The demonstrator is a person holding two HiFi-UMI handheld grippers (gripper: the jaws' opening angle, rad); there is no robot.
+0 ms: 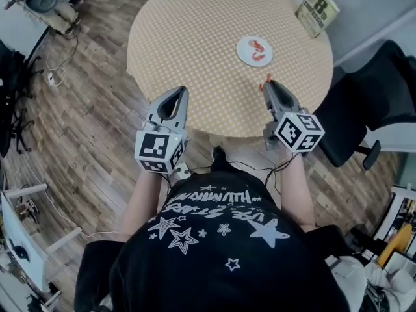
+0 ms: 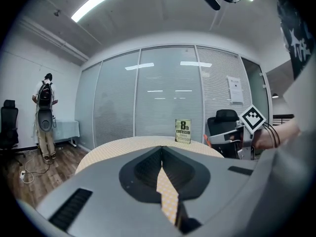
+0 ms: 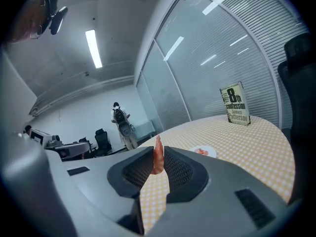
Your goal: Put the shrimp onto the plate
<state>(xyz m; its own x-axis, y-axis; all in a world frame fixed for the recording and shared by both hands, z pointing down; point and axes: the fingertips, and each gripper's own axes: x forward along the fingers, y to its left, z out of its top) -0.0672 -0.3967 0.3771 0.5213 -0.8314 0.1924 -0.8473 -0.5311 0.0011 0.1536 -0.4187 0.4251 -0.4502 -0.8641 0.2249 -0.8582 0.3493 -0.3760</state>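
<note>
One orange shrimp (image 1: 259, 49) lies on the single round white plate (image 1: 244, 57), a second orange shrimp (image 3: 157, 158) is pinched in the right gripper (image 3: 158, 153), and the left gripper (image 2: 161, 151) is pressed together, empty.

shrimp (image 3: 156, 158) orange | plate (image 1: 245, 52) white | table (image 1: 195, 38) yellow-white checked | book (image 1: 316, 10) olive-green

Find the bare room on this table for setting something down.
Bare: the table's whole left half, up to the plate, and the far edge left of the book. Crowded: the right, with plate, book and the right gripper holding a shrimp.
</note>
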